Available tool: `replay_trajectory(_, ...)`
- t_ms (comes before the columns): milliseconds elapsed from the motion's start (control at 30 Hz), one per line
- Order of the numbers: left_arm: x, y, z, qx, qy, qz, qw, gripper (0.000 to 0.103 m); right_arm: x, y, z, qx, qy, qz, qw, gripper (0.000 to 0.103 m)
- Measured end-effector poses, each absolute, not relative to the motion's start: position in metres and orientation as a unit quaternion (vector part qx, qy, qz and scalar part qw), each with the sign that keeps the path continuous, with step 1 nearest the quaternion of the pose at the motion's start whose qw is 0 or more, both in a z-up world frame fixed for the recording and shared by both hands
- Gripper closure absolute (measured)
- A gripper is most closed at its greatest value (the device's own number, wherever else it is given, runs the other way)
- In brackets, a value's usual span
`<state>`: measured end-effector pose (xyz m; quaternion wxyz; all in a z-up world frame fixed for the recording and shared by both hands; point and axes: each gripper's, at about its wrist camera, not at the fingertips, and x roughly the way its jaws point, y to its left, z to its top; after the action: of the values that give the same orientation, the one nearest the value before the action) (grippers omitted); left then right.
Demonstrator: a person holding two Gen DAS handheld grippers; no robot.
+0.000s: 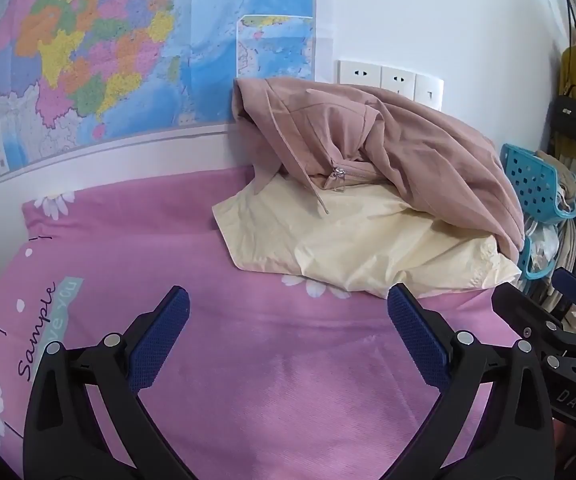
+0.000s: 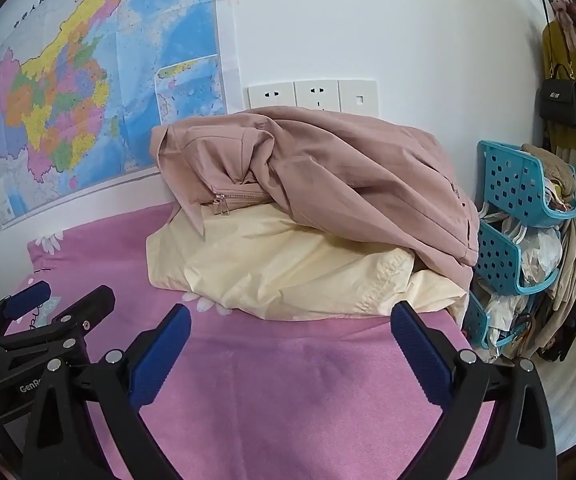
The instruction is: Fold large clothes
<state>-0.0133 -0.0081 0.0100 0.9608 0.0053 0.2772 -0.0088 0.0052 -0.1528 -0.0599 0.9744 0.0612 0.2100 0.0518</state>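
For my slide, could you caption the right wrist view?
Open right gripper facing crumpled pink jacket atop cream garment.

Jacket (image 2: 327, 168) lies on pillow (image 2: 288, 268), on bed (image 2: 288, 380).

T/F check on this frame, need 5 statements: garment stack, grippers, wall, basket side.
1. The pink jacket lies on top of the cream garment. True.
2. The left gripper is shut on the cream garment. False: its jaws stand open over the bare pink bedsheet, holding nothing.
3. The right gripper is open and empty. True.
4. The map hangs on the wall to the right of the outlets. False: it hangs to their left.
5. The blue baskets sit on the bed between the two garments. False: they stand off the bed's right edge.
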Motion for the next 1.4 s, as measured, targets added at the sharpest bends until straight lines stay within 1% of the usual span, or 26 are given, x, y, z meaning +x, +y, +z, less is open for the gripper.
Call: replay_trajectory(1400,-0.0145,-0.0075,0.0064,-0.002,0.276,-0.002,0.961,0.005,0.007,-0.154,-0.065,0.064,0.212,0.054,0.974,0.006)
